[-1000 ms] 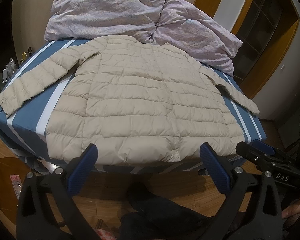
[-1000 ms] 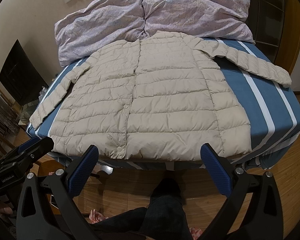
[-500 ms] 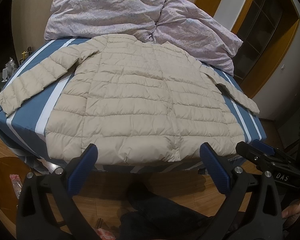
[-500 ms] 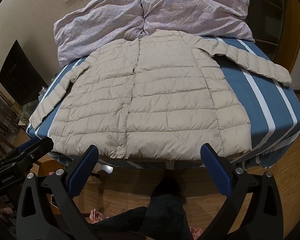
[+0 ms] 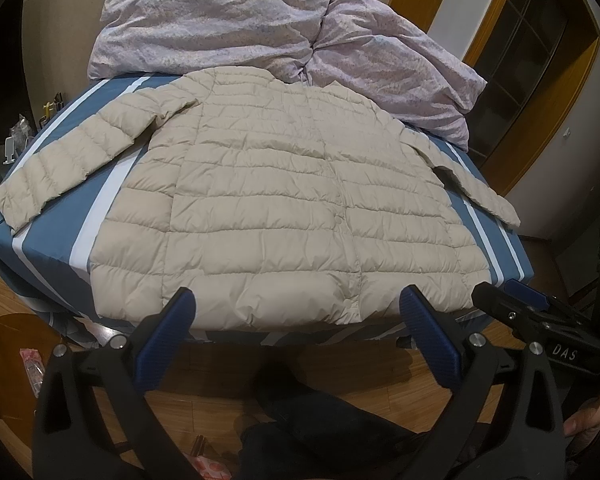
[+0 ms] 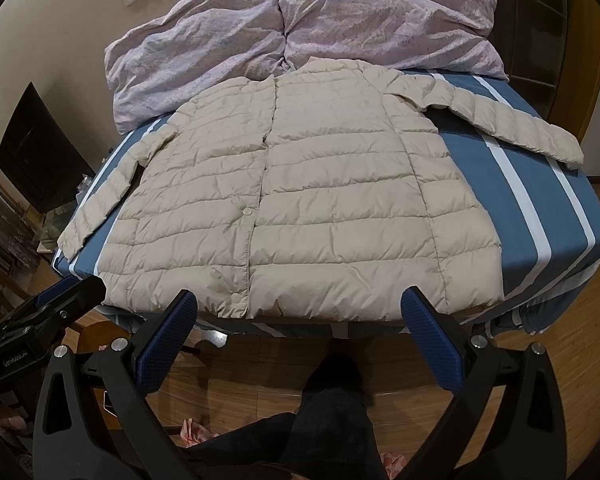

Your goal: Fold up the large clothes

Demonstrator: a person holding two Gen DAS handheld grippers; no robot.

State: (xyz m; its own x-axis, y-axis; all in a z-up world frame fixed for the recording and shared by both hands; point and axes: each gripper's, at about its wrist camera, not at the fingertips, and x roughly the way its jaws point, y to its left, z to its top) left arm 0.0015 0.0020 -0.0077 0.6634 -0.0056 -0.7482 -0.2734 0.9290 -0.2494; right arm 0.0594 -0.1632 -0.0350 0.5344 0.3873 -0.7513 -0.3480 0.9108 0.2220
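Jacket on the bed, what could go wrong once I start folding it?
1. The jacket's hem lies along the bed's near edge, so a pull toward you may drag it to the floor.
2. Its puffy quilting may spring back open after a fold.
3. Both sleeves spread near the bed's sides; a loose fold could leave one hanging off.

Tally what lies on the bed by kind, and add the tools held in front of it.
Beige puffer jacket: 1
Lilac floral quilt, bunched at the head of the striped bed: 1
Tools, both open and holding nothing: 2, the left tool and the right tool
Total: 4
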